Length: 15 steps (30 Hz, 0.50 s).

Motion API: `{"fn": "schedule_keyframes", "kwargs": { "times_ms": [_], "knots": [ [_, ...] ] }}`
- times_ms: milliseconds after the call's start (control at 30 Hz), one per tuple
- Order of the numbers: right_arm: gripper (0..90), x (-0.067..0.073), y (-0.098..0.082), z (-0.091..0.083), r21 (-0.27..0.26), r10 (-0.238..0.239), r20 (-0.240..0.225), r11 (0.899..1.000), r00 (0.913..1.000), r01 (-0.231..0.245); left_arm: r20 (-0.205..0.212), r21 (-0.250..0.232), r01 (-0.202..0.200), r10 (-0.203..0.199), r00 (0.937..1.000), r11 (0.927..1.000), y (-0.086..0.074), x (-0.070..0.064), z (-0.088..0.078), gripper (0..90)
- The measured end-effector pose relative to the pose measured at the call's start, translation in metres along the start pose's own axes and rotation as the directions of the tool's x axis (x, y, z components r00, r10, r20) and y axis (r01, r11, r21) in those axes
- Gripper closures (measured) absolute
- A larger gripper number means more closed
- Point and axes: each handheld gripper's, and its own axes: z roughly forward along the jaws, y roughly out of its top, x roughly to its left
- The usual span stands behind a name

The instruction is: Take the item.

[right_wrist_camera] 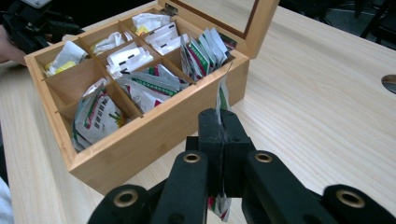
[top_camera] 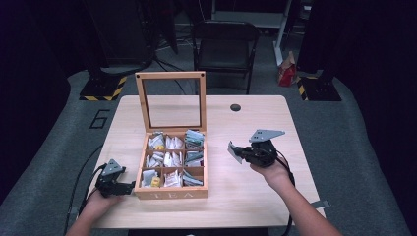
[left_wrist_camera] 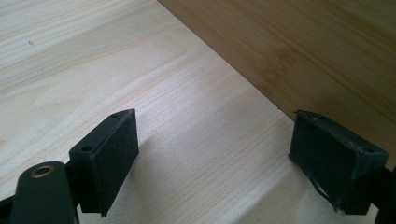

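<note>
Nine-slot tea box (top_camera: 171, 192): open, lid (top_camera: 170, 101) upright, mid table (top_camera: 255, 196); a knock w/ either arm could tip lid shut.
Left gripper (top_camera: 129, 187): jaws wide apart, empty, just beside box's left wall; may nudge box.
Right gripper (right_wrist_camera: 219, 125): clenched on tea packet (right_wrist_camera: 222, 95), held right of box, above table.
Risk: thin edge-on pinch, packet could slip or tear.
</note>
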Motion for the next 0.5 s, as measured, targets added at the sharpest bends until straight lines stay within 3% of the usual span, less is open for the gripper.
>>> {"fn": "schedule_keyframes", "kwargs": {
  "times_ms": [500],
  "knots": [
    [89.4, -0.007, -0.018, -0.001, 0.009, 0.007, 0.045, 1.0, 0.999, -0.007, 0.0, 0.0, 0.0, 0.0, 1.0, 1.0, 0.0, 0.0, 0.0, 15.0]
  ]
}}
